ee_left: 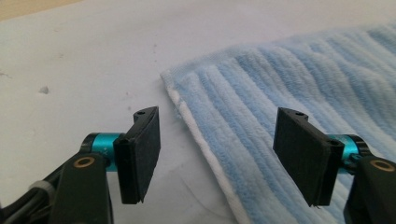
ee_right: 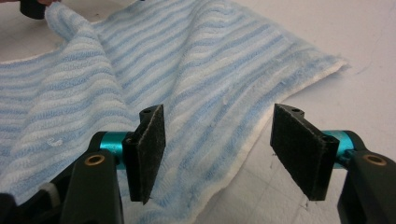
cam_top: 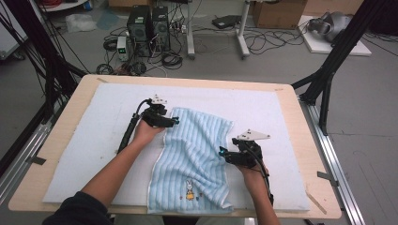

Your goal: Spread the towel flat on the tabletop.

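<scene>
Two grippers are at work on one blue-and-white striped towel, which lies rumpled on the white mat covering the wooden table, its long side running from the table's far half down to the near edge. A small bunny picture sits near the towel's near end.

Over at the towel's far left corner, the left gripper is right at the cloth's edge. In the left gripper view, the left gripper has its jaws spread wide, nothing clamped: the towel's white-hemmed edge runs up between the two pads, with one pad over bare mat and the other over the stripes. The pads are not pressing the fabric.

On the towel's right side, about midway along its length, the right gripper sits just at the hem. The right gripper view shows the right gripper released too, jaws well apart, the towel's edge lying loose on the mat below and between them. Beyond it the cloth rises into a soft fold toward the far corner, where a dark bit of the other gripper peeks in beside the fabric.

Both hands rest low, close to the towel, one on each side of it.
</scene>
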### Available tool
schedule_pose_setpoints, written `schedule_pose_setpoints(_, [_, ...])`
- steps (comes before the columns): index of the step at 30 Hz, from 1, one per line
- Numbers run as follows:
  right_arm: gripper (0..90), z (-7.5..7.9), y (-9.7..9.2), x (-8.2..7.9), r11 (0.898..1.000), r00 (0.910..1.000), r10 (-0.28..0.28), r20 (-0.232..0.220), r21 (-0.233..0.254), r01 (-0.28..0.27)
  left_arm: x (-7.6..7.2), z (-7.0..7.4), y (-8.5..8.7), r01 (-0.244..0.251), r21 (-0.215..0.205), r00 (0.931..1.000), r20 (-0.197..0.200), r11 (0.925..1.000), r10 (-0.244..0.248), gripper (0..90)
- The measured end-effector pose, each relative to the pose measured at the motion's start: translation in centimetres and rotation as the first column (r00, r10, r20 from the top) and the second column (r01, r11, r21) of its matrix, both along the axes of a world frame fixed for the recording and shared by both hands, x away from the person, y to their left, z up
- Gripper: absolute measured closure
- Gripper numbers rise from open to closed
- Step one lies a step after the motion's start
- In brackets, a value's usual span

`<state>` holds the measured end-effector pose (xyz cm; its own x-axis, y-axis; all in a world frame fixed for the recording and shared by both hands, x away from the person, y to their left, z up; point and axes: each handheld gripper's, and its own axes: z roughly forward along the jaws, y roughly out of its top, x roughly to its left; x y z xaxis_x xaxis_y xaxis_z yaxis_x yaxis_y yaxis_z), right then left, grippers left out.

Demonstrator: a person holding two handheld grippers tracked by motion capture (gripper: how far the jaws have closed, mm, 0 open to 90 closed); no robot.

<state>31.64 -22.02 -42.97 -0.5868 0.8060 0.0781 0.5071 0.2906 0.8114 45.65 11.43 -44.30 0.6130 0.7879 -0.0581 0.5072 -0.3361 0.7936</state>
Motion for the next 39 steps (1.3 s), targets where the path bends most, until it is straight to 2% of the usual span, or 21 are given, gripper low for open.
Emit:
schedule_pose_setpoints(3, [35.0,-0.1,-0.1,-0.1,1.0,1.0,-0.004,-0.002,0.001,0.004,0.3,-0.5,-0.4,0.008,0.025,1.0,-0.001,0.9996,-0.008,34.7])
schedule_pose_setpoints(6, [34.8,-0.2,-0.1,-0.1,1.0,0.9999,-0.008,-0.008,0.002,0.008,0.2,-0.7,-0.5,0.016,0.049,0.9998,0.014,0.9987,-0.017,45.4])
schedule_pose_setpoints(8, [34.8,-0.2,-0.1,-0.1,1.0,0.9999,-0.007,-0.008,0.001,0.007,0.2,-0.6,-0.5,0.057,0.047,0.9981,0.02,0.9973,-0.058,67.1])
schedule_pose_setpoints(9, [34.8,-0.2,-0.1,-0.1,1.0,1.0,-0.004,-0.008,0.0,0.004,0.1,-0.5,-0.5,0.067,0.052,0.9973,0.025,0.9964,-0.068,74.5])
schedule_pose_setpoints(10, [34.8,-0.2,-0.1,-0.1,1.0,0.9999,0.0,-0.011,0.001,0.0,0.1,-0.4,-0.5,0.065,0.074,0.997,0.035,0.9951,-0.068,82.7])
schedule_pose_setpoints(13, [35.0,-0.4,0.0,0.1,1.0,0.9998,0.005,-0.018,0.0,-0.005,0.3,-0.3,0.2,0.016,0.071,0.9989,0.043,0.9973,-0.019,85.5])
schedule_pose_setpoints(16, [35.1,-0.4,0.1,0.2,1.0,0.9999,0.005,-0.016,-0.001,-0.005,0.9,-0.2,1.6,-0.06,0.052,0.9971,0.051,0.9969,0.057,85.8])
schedule_pose_setpoints(19, [35.2,-0.6,0.2,0.5,1.0,0.9997,0.0,-0.026,0.002,0.0,1.3,-0.2,2.8,-0.092,0.001,0.9952,0.034,0.9957,0.092,83.8])
schedule_pose_setpoints(20, [35.5,-0.6,0.3,0.6,1.0,0.9996,-0.001,-0.03,0.003,0.001,1.3,-0.2,2.9,-0.109,-0.015,0.9937,0.024,0.9939,0.11,76.3])
schedule_pose_setpoints(21, [35.6,-0.6,0.3,0.8,1.0,0.9995,-0.004,-0.032,0.0,0.004,1.4,-0.2,3.1,-0.125,-0.038,0.992,0.009,0.9914,0.126,61.8])
schedule_pose_setpoints(22, [35.9,-0.7,0.3,1.1,1.0,0.9993,-0.008,-0.036,-0.002,0.008,1.4,-0.2,3.2,-0.134,-0.056,0.9909,-0.002,0.9893,0.135,53.1])
schedule_pose_setpoints(25, [37.0,-0.5,0.3,2.4,1.0,0.9992,-0.022,-0.033,-0.008,0.022,1.3,0.0,3.4,-0.134,-0.077,0.991,-0.013,0.988,0.134,43.9])
schedule_pose_setpoints(28, [40.9,-0.4,0.3,4.1,1.0,0.9981,-0.031,-0.053,-0.005,0.03,1.1,0.3,3.6,-0.118,-0.083,0.9929,-0.02,0.9895,0.117,41.3])
schedule_pose_setpoints(32, [45.7,-0.5,0.9,7.0,0.998,0.9961,-0.042,-0.077,-0.051,0.038,0.7,0.4,3.9,-0.112,-0.091,0.9937,-0.012,0.9895,0.112,41.4])
schedule_pose_setpoints(35, [50.4,-0.6,1.5,9.4,0.996,0.9931,-0.062,-0.099,-0.063,0.056,0.4,0.3,4.3,-0.106,-0.086,0.9944,-0.015,0.9906,0.105,41.8])
schedule_pose_setpoints(39, [54.2,-0.9,2.2,11.5,0.993,0.9902,-0.069,-0.121,-0.099,0.057,-0.1,-0.1,5.1,-0.105,-0.083,0.9944,-0.016,0.9909,0.104,42.4])
